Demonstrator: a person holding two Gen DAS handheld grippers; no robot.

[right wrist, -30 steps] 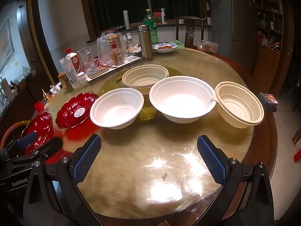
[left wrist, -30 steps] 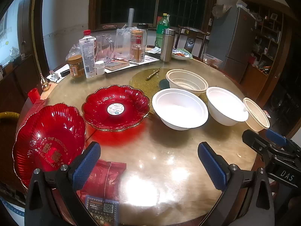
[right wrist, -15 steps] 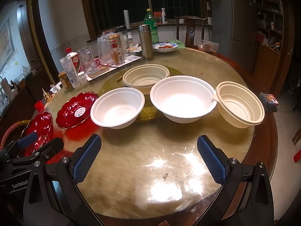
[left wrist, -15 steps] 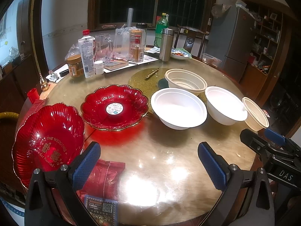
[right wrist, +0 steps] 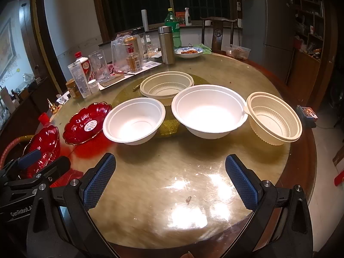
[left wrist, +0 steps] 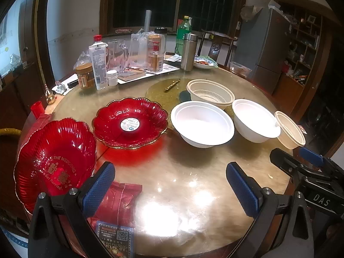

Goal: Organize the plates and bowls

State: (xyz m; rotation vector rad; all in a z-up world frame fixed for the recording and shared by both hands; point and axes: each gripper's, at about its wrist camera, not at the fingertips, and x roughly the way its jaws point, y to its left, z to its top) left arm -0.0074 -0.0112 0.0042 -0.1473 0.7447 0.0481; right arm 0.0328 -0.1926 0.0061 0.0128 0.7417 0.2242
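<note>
Two red scalloped plates lie at the table's left: the near red plate (left wrist: pixel 54 161) (right wrist: pixel 43 145) by the edge and the far red plate (left wrist: pixel 130 122) (right wrist: pixel 87 123) with a sticker in its middle. To their right stand two white bowls, the left white bowl (left wrist: pixel 202 123) (right wrist: pixel 134 120) and the right white bowl (left wrist: pixel 254 120) (right wrist: pixel 209 114). A beige ribbed bowl (left wrist: pixel 209 93) (right wrist: pixel 166 85) sits behind them, and another beige bowl (left wrist: pixel 290 130) (right wrist: pixel 274 118) at the far right. My left gripper (left wrist: pixel 169 185) (right wrist: pixel 32 167) and right gripper (right wrist: pixel 169 182) (left wrist: pixel 305 161) both hover open and empty above the table's near edge.
Bottles, jars, a steel flask (right wrist: pixel 166 45) and a dish of food (right wrist: pixel 189 52) crowd the back of the round glass-topped table (right wrist: pixel 193 172). A red packet (left wrist: pixel 119 202) lies under my left gripper. A chair (right wrist: pixel 217 33) and a fridge (right wrist: pixel 277 21) stand behind.
Both views have shifted only slightly; the left gripper's camera has tipped a little, so the dishes sit marginally higher in frame. Nothing on the table has moved.
</note>
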